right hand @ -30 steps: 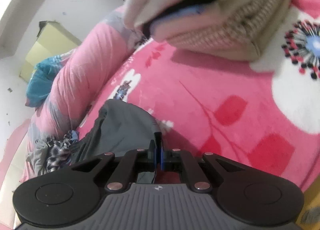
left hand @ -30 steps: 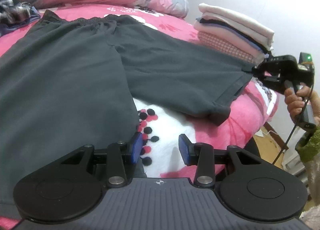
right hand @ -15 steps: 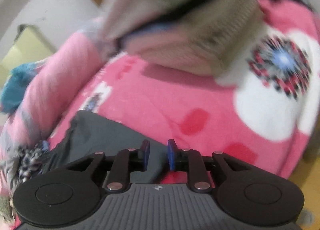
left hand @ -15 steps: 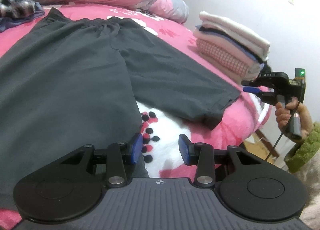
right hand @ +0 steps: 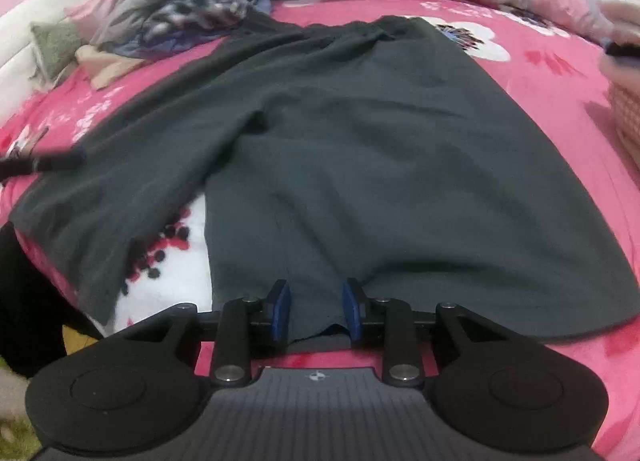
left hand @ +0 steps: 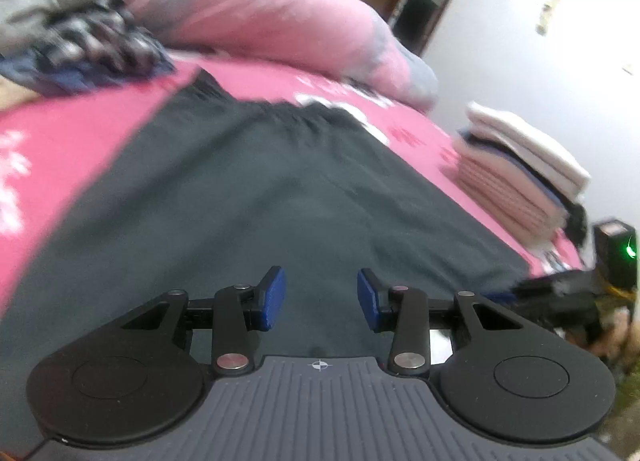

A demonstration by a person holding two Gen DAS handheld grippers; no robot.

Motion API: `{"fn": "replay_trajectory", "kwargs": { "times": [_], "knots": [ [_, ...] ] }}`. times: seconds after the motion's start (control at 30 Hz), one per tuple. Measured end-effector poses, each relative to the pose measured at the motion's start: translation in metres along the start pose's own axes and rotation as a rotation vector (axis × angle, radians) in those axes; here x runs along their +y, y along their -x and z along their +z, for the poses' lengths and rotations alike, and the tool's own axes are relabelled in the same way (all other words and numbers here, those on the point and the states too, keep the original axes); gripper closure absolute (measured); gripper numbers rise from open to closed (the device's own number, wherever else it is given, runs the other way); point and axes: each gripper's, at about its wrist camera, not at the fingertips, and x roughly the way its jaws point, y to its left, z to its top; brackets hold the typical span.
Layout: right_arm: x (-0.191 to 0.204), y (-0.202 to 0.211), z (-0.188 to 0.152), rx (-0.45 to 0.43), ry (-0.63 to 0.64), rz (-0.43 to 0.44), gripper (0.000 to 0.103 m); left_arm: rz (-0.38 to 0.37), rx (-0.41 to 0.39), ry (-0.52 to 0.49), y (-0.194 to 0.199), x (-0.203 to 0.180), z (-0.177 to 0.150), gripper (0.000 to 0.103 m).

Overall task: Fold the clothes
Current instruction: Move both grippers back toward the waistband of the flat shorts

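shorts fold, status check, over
Left gripper open over the dark shorts. Right gripper just opened, hem between its fingers, not pinched. Shorts flat on the pink blanket, unfolded. Nothing in the way.

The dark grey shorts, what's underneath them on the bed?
The dark grey shorts lie flat on a pink flowered blanket. Between the legs a white flower patch with black and red dots shows. What the fabric covers of the pattern cannot be seen.
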Motion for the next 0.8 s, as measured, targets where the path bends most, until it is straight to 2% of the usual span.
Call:
{"fn": "replay_trajectory", "kwargs": {
  "times": [0.07, 0.1, 0.17, 0.27, 0.3, 0.4, 0.47, 0.57, 0.67, 0.8],
  "knots": [
    [-0.002, 0.018, 0.023, -0.053, 0.012, -0.002, 0.069, 0.048, -0.025, -0.028, 0.005, 0.012, 0.023, 0.062],
    [-0.004, 0.025, 0.036, -0.088, 0.014, 0.005, 0.062, 0.075, -0.031, -0.041, 0.004, 0.018, 0.037, 0.06],
    [-0.012, 0.038, 0.069, -0.174, -0.005, 0.037, 0.055, 0.121, -0.038, -0.066, -0.002, 0.027, 0.065, 0.051],
    [-0.029, 0.034, 0.127, -0.282, -0.006, 0.061, 0.055, 0.223, -0.062, -0.151, -0.031, 0.038, 0.105, 0.051],
    [-0.036, 0.026, 0.148, -0.311, 0.006, 0.049, 0.055, 0.246, -0.067, -0.183, -0.045, 0.041, 0.116, 0.051],
    [-0.046, -0.012, 0.2, -0.359, 0.113, -0.072, 0.055, 0.289, -0.059, -0.27, -0.093, 0.049, 0.147, 0.051],
    [-0.045, -0.057, 0.23, -0.347, 0.24, -0.153, 0.055, 0.301, -0.045, -0.333, -0.129, 0.052, 0.159, 0.051],
    [-0.034, -0.117, 0.257, -0.307, 0.439, -0.166, 0.055, 0.283, 0.015, -0.41, -0.178, 0.054, 0.17, 0.051],
    [-0.014, -0.165, 0.273, -0.265, 0.593, -0.059, 0.055, 0.247, 0.049, -0.405, -0.209, 0.066, 0.174, 0.051],
    [0.015, -0.22, 0.292, -0.217, 0.708, 0.074, 0.055, 0.231, 0.069, -0.378, -0.229, 0.085, 0.17, 0.051]
  ]
}}
